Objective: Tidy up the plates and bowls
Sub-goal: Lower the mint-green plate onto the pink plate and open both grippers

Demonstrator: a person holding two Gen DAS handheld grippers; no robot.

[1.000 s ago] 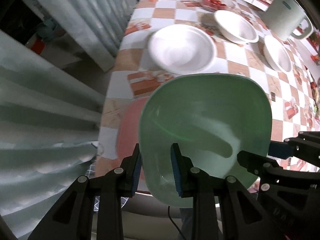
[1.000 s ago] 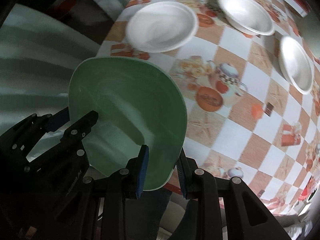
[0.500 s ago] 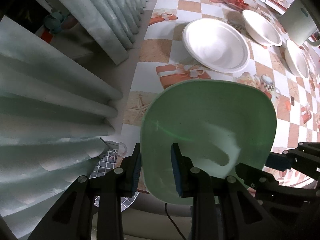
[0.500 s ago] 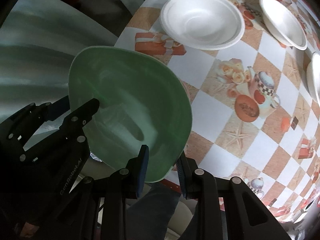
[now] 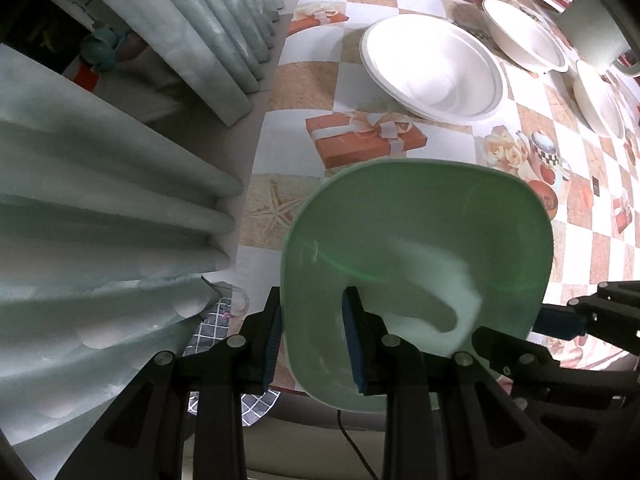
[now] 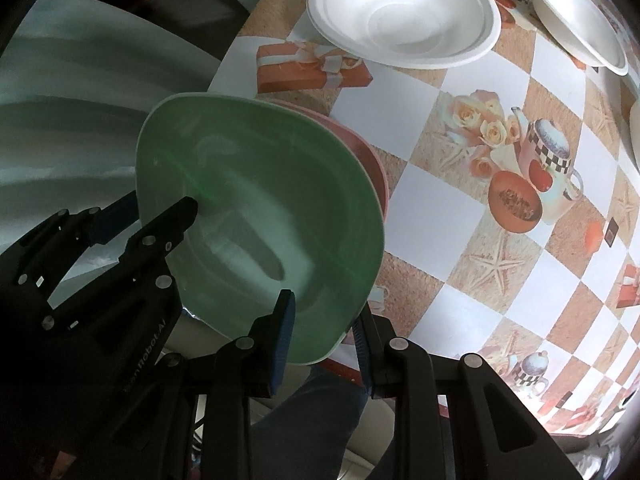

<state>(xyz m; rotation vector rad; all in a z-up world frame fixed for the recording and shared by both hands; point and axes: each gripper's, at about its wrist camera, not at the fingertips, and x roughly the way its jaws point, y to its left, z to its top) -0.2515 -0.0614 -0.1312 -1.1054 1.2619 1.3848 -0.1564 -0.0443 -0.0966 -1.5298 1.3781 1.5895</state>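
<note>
Left gripper [image 5: 314, 332] straddles the green bowl's [image 5: 420, 264] near rim, jaws easing open, while the right gripper [image 6: 324, 328] pinches the opposite rim. The bowl sits over a pink bowl [image 6: 372, 160] at the table [image 6: 460, 240] edge; white foam bowls [image 5: 432, 68] lie beyond.

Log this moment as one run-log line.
left tongs: opening, green plate rim between | right tongs: gripping plate rim | plate over pink plate | white bowls: untouched
</note>
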